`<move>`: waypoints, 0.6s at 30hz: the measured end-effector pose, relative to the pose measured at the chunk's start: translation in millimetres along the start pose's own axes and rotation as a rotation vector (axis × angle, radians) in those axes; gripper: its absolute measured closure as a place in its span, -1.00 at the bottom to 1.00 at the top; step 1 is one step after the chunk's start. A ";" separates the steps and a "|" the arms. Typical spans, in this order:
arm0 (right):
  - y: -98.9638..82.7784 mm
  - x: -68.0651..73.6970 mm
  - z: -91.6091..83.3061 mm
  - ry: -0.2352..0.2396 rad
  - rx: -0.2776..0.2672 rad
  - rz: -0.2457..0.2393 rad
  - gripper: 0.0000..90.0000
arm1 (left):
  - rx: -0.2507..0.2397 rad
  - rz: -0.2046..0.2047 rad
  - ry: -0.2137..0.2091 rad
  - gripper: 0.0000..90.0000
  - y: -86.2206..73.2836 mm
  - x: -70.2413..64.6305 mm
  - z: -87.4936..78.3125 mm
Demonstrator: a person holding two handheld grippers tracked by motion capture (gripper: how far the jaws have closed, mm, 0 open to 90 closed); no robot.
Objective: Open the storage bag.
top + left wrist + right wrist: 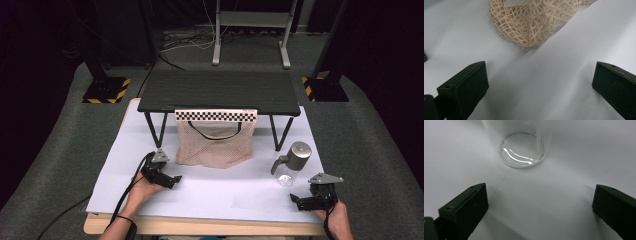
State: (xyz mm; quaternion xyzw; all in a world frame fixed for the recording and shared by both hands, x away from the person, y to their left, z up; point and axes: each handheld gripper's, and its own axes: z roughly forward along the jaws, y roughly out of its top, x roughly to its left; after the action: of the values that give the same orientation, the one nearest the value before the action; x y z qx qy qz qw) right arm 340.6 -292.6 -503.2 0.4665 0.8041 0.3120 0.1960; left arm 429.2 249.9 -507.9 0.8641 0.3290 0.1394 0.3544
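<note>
A beige mesh bag (215,142) hangs from the front edge of a small black table (220,90), its lower part resting on the white board (210,192). A clear glass bottle with a grey metal pump top (291,162) stands upright at the right. My left gripper (175,179) lies low on the board, just left of the bag's bottom corner (531,25), jaws wide open and empty. My right gripper (295,200) rests near the board's front right corner, a little in front of the bottle's glass base (522,150), also open and empty.
The black table's thin legs (156,129) stand on the board behind the bag. A checkered strip (215,115) runs along the table's front edge. Grey carpet (60,150) surrounds the board; stands with yellow-black bases (105,90) sit at the back corners.
</note>
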 end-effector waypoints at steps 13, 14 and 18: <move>-0.8 0.2 -0.1 -0.002 -0.006 -0.003 -1.00 | -0.025 0.089 -0.018 -1.00 16.6 -19.0 -8.5; -0.9 0.1 0.0 -0.001 -0.008 -0.003 -1.00 | -0.031 0.096 -0.019 -1.00 17.7 -20.5 -9.4; -1.2 -0.2 0.2 0.000 -0.012 -0.002 -1.00 | -0.040 0.105 -0.032 -1.00 19.8 -23.3 -13.7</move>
State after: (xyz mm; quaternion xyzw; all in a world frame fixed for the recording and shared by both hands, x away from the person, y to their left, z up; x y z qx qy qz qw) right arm 340.1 -293.1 -504.1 0.4644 0.8028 0.3166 0.1989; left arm 414.7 230.9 -484.4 0.8752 0.2745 0.1504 0.3690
